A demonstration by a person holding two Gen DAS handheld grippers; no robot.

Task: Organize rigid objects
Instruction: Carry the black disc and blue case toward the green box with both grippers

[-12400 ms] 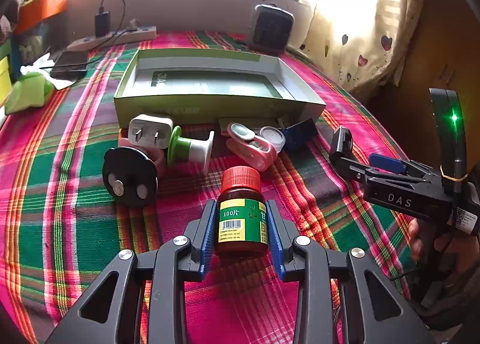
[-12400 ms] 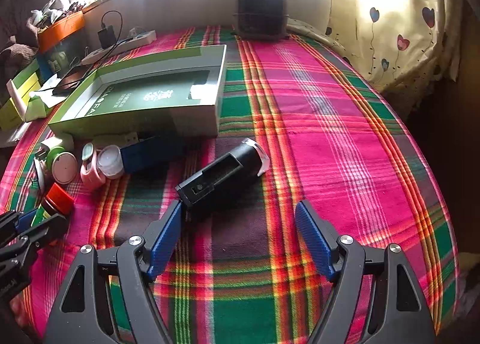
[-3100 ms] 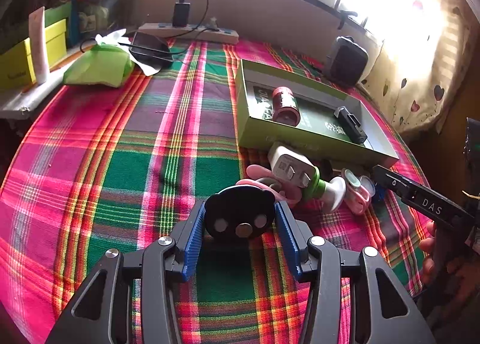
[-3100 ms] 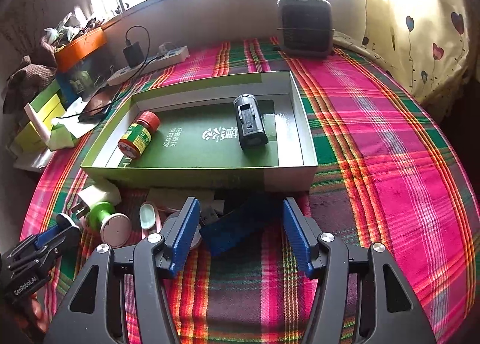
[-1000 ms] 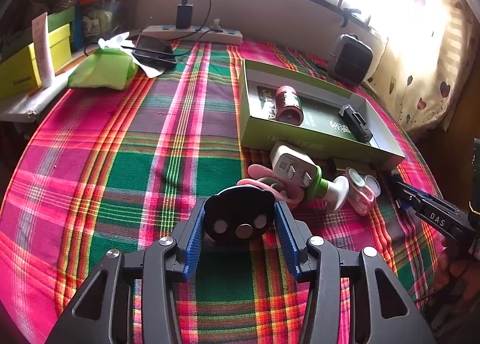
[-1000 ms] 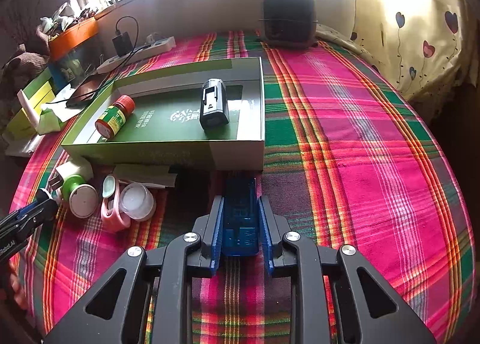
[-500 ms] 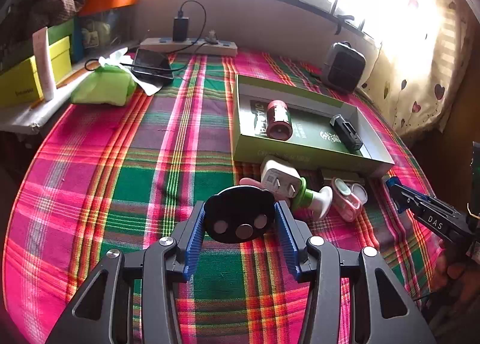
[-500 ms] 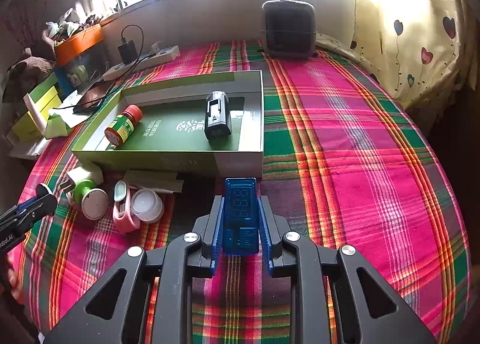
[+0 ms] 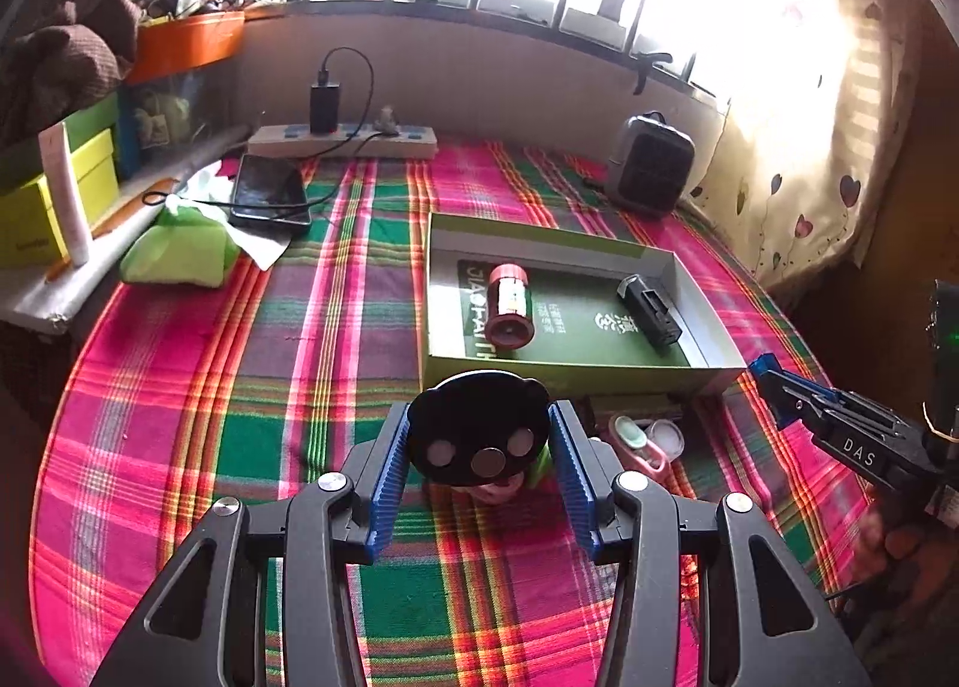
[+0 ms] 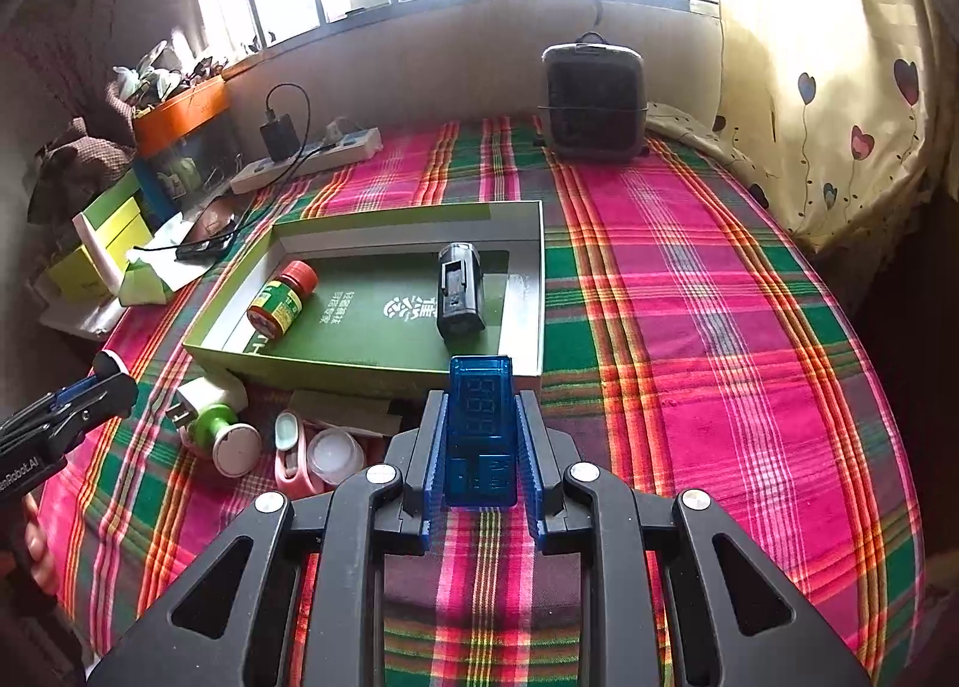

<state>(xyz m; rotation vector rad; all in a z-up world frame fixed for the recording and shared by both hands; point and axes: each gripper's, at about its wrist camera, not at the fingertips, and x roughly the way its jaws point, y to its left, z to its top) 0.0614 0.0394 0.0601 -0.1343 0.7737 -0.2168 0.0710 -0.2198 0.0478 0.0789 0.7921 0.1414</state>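
Left wrist view: the left tool (image 9: 479, 468) is clenched on a black round disc (image 9: 478, 428), its blue pads (image 9: 389, 465) pressing both sides of the disc, which is lifted clear of the plaid desk (image 9: 240, 327). Half a second ago the disc sat lower in the view, with the white plug and green-and-white spool showing behind it; now the disc hangs just in front of the near wall of the green box (image 9: 575, 372) and hides most of that pile. Inside the green box lie a red-capped bottle (image 9: 508, 312) on its side toward the left and a black oblong device (image 9: 650, 312) toward the right. Just in front of the box, a pink clip (image 9: 638, 444) is still on the cloth.

Right wrist view: the right tool (image 10: 482, 447) is grasping a blue translucent meter (image 10: 480, 423), held upright between its fingers; it has come closer to the green box since the frame before, so the meter's top now overlaps the box's near wall. Left of the meter and in front of the box rest a white plug (image 10: 207, 396), a green-and-white spool (image 10: 231, 441) and the pink clip. Behind the box a dark heater (image 10: 593, 99) stands at the back of the desk
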